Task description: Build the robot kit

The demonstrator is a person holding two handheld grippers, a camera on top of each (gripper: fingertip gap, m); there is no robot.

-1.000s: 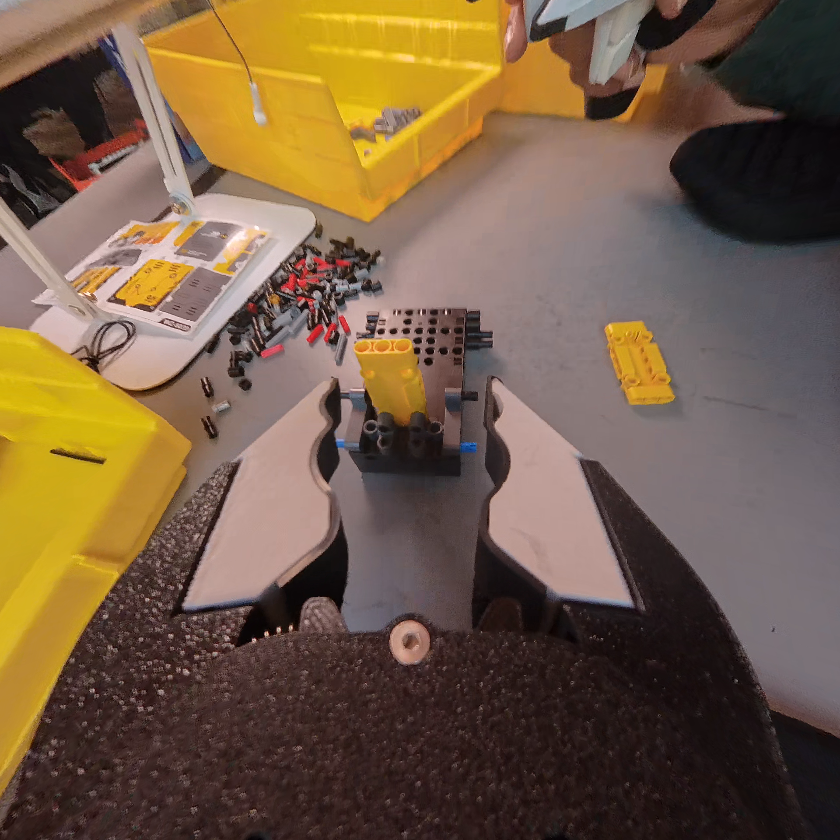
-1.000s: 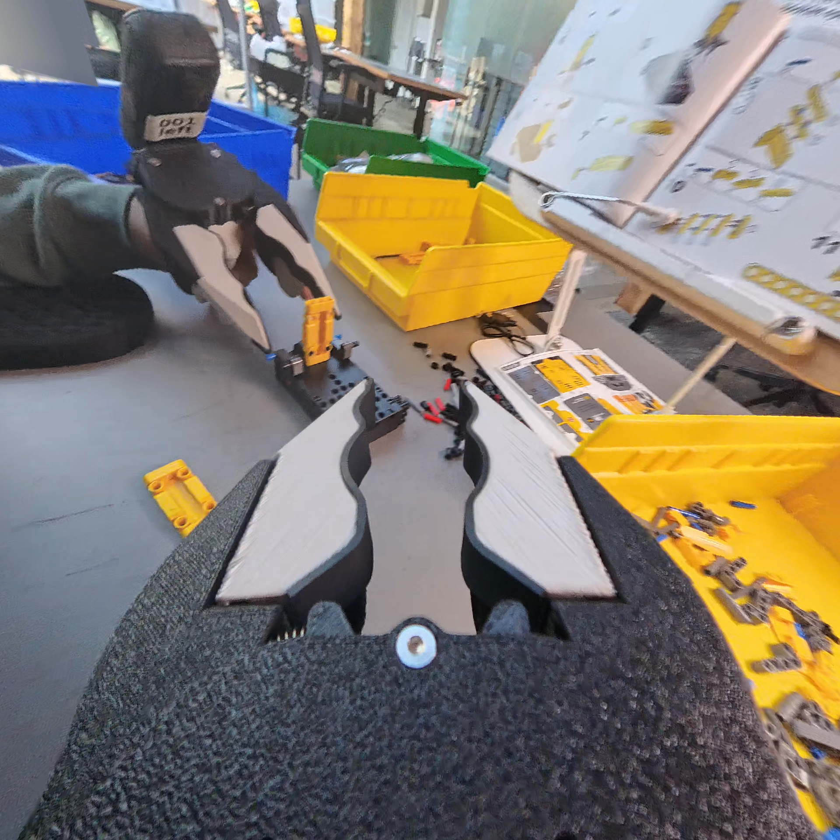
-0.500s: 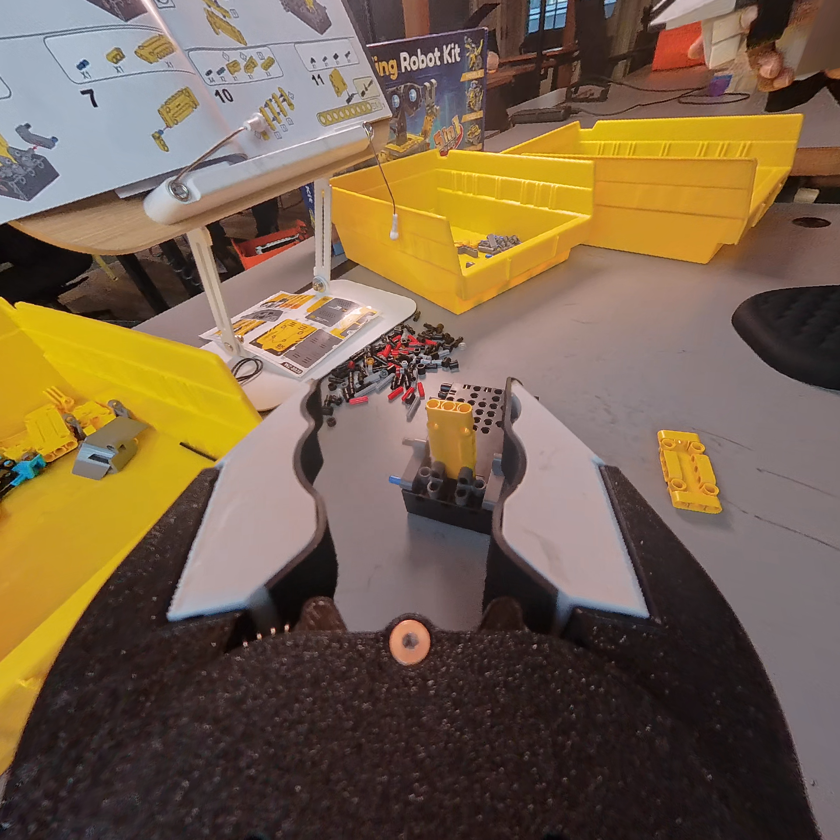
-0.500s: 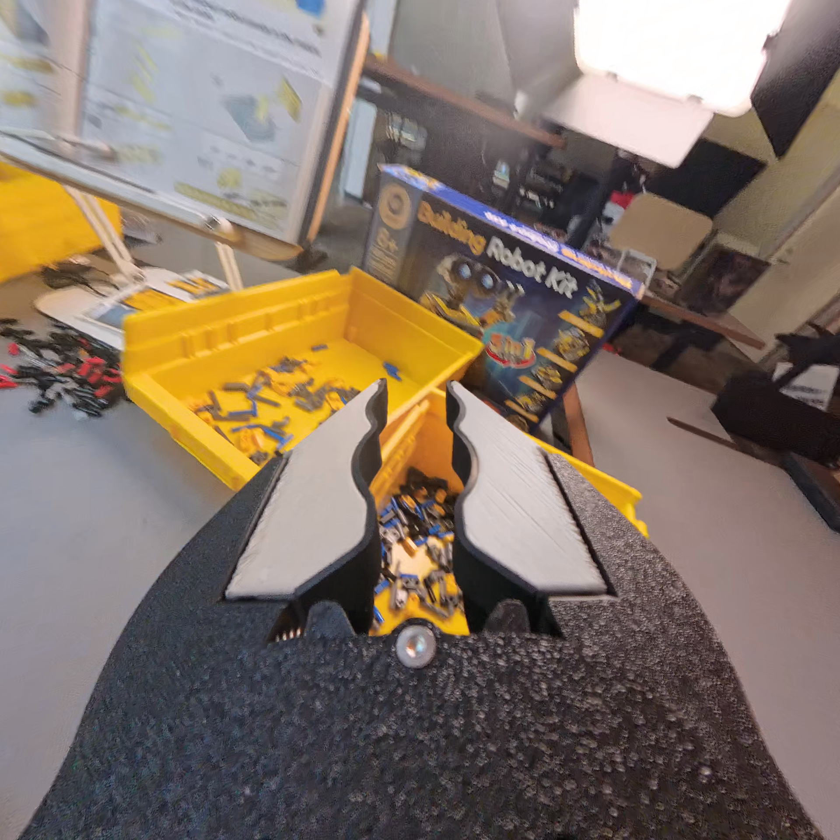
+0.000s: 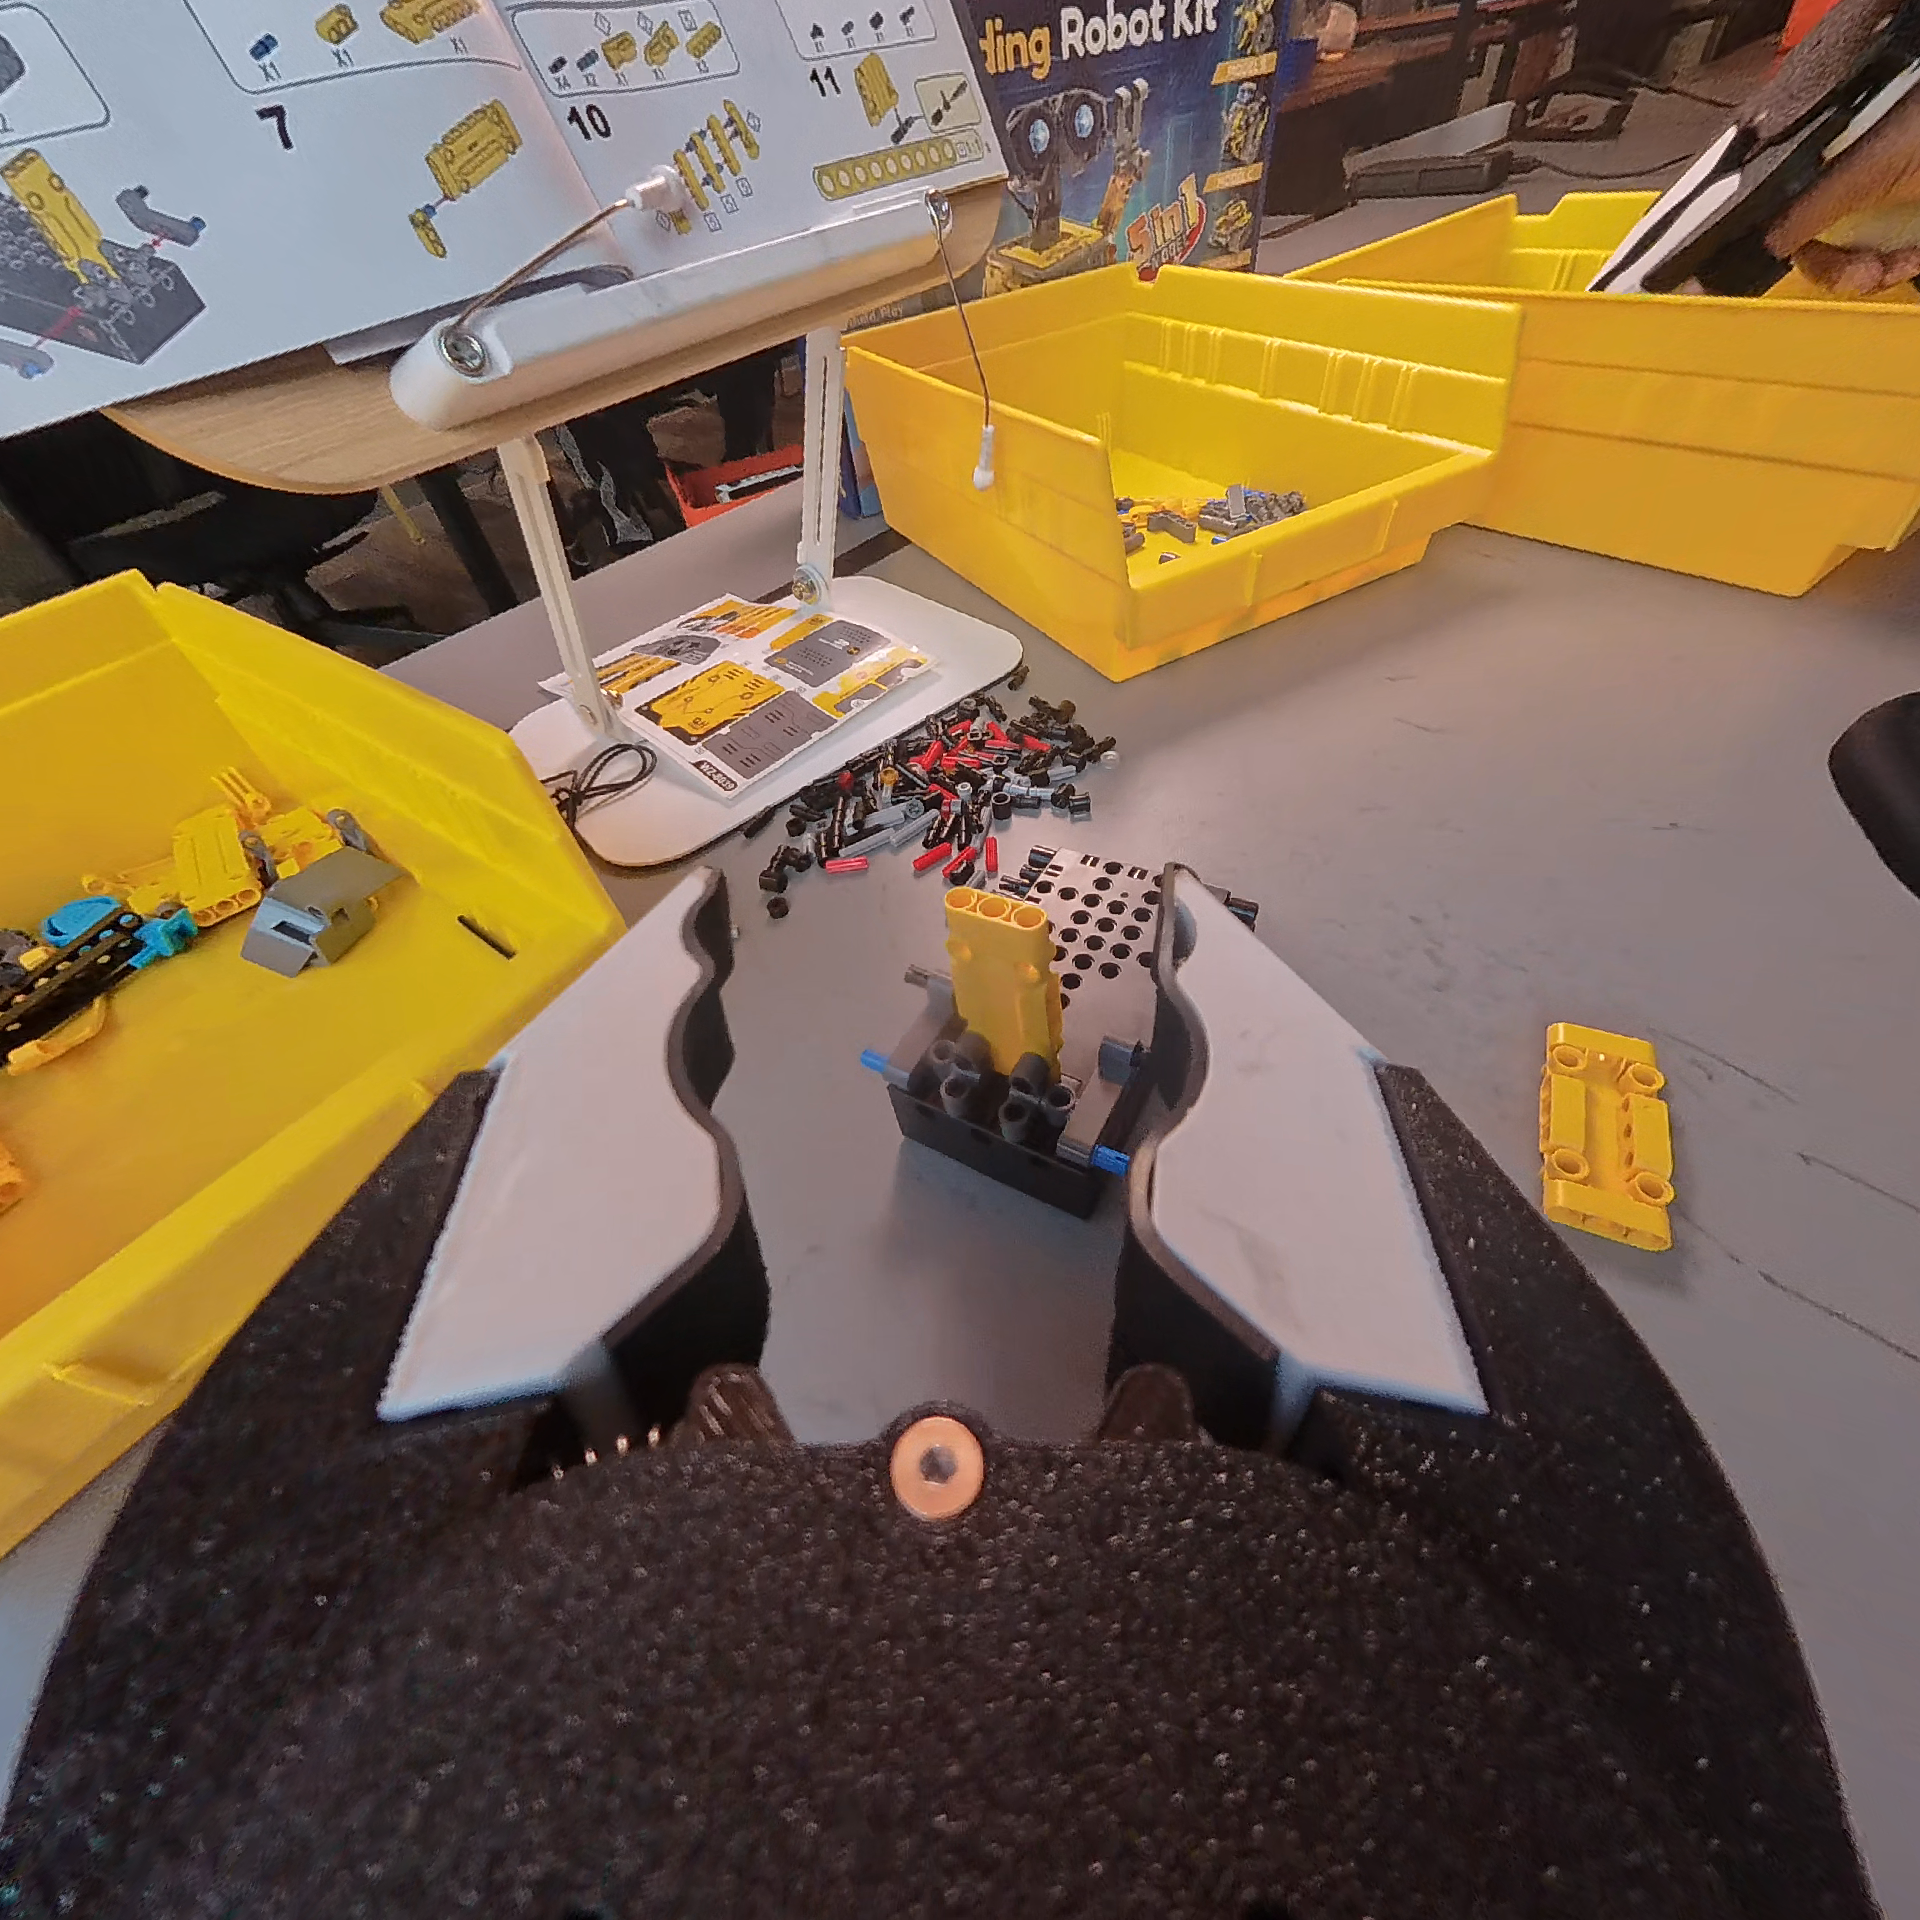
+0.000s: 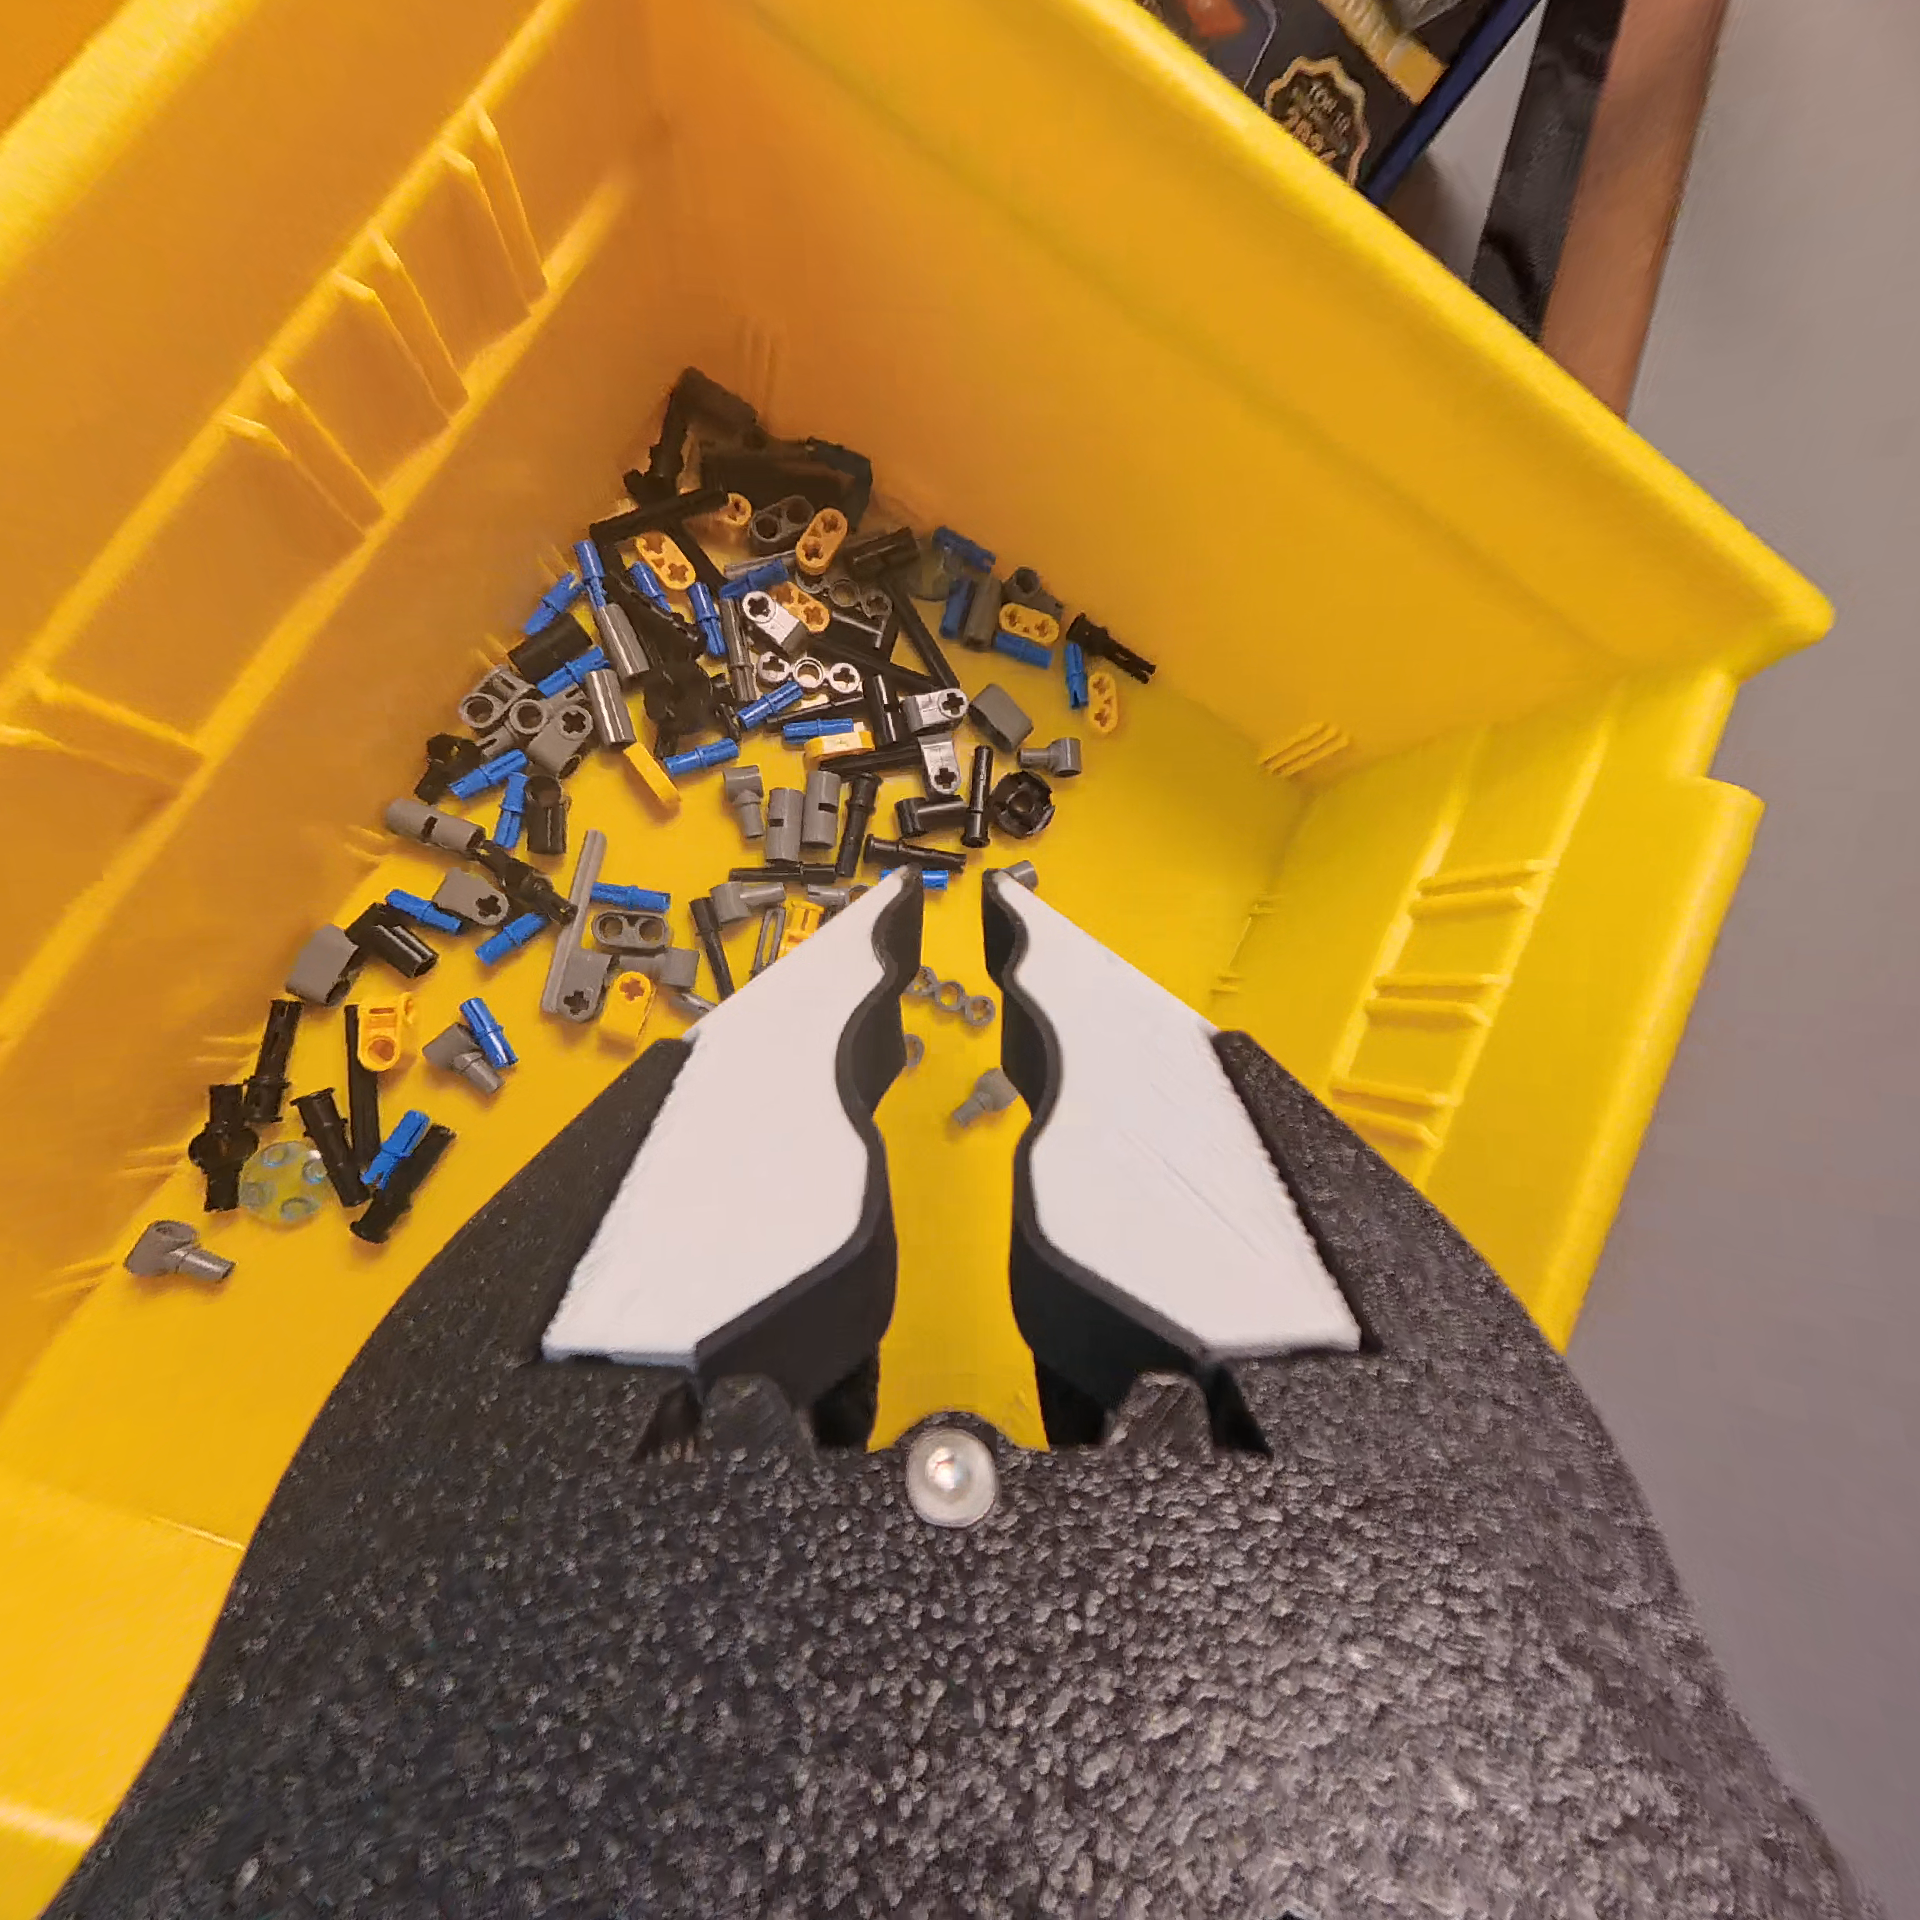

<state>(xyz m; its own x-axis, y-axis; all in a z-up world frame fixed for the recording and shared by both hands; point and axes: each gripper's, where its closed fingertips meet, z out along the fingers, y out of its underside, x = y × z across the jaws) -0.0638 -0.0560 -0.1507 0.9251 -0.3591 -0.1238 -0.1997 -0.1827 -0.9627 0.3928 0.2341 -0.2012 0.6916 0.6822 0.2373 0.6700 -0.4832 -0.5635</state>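
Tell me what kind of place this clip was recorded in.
Probably a workshop or lab bench set up for building a toy construction kit: yellow parts bins on a grey table, an instruction sheet on a stand, and a half-built black-and-yellow model.

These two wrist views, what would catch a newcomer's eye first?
Probably the black perforated brick base with an upright yellow block, sitting on the grey table between the open left tool's fingers. Next, the deep yellow plastic bin beneath the open right tool, its floor strewn with small blue, black and grey connector pieces.
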